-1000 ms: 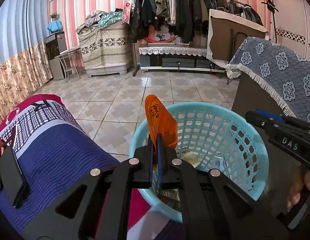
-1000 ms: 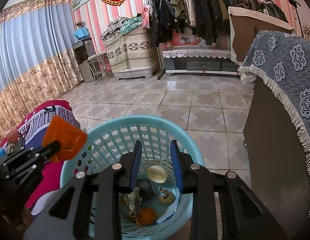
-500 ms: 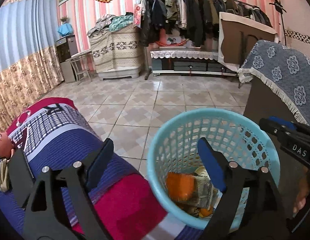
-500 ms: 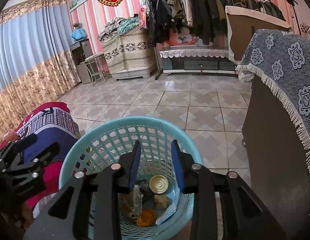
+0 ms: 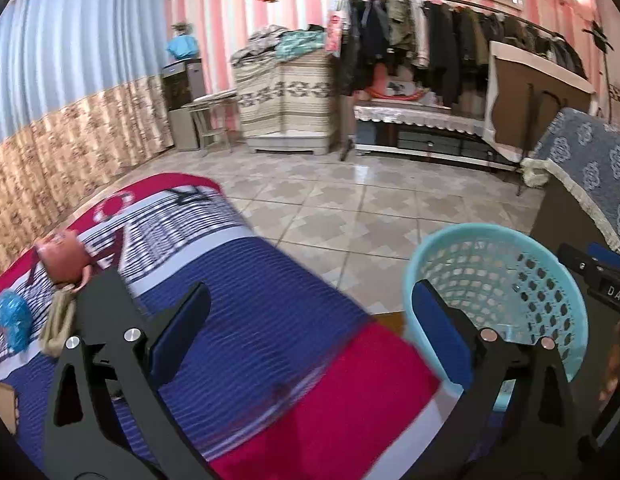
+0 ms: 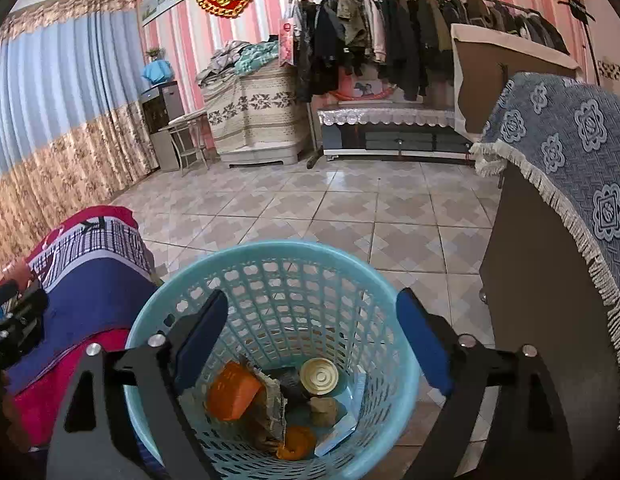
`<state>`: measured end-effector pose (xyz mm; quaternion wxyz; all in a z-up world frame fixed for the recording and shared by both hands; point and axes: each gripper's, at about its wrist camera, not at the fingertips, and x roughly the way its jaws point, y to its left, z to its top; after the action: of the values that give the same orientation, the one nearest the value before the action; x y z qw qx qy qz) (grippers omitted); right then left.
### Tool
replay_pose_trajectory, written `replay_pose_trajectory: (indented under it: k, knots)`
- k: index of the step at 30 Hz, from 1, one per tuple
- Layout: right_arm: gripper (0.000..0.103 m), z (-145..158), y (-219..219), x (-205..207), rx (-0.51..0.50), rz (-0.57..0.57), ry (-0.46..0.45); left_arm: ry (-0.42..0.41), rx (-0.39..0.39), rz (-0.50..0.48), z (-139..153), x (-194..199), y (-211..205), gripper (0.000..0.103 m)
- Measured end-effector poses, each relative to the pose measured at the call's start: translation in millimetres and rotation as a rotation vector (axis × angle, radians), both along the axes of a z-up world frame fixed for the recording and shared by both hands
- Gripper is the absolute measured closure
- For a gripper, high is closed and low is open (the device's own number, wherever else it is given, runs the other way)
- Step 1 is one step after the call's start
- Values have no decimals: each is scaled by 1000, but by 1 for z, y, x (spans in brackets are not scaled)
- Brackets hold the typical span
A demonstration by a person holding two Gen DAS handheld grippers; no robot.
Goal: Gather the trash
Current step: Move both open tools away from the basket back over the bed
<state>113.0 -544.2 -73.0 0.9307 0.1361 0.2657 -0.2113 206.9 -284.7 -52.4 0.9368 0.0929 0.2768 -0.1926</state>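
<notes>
A light blue mesh basket (image 6: 269, 264) stands on the floor beside the bed and also shows in the left wrist view (image 5: 490, 240). Inside lie an orange wrapper (image 6: 231, 390), a tin can (image 6: 318, 376), crumpled paper and other scraps. My right gripper (image 6: 314, 344) is open and empty, right over the basket. My left gripper (image 5: 310, 336) is open and empty above the striped bedspread (image 5: 249, 320). On the bed at far left lie a pink cup (image 5: 63, 258), a blue crinkled piece (image 5: 11, 320) and a beige scrap (image 5: 59, 322).
A dark cabinet under a blue fringed cloth (image 6: 570, 168) stands close on the right of the basket. Tiled floor (image 6: 350, 208) stretches to a clothes rack (image 6: 390, 40), low bench and covered furniture at the far wall. Curtains (image 5: 49, 120) line the left wall.
My left gripper opened and dropped the orange wrapper into the basket, then swung left over the bed. My right gripper opened wider above the basket.
</notes>
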Motion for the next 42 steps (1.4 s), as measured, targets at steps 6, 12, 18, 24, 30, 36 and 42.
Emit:
replay_pose_trajectory:
  k: [6,12,18,24,30,36,42]
  knots:
    - [11,0,13,4,-43,13,11,-4,-15,80,7,0,51,6]
    - [8,2,27,9,-84,22,21,-37,3,158,18,-4,104,6]
    - [7,1,44,14,-102,56,28,-47,-5,251,26,-10,165,6]
    - [7,3,73,16,-110,104,10,-48,-5,339,29,-14,220,6]
    - [7,3,100,18,-65,169,-11,-37,-39,419,31,-17,275,6]
    - [7,1,137,24,-54,239,-4,-34,-46,467,28,-20,316,6]
    - [7,1,176,32,-60,307,5,-37,-53,519,23,-20,353,6]
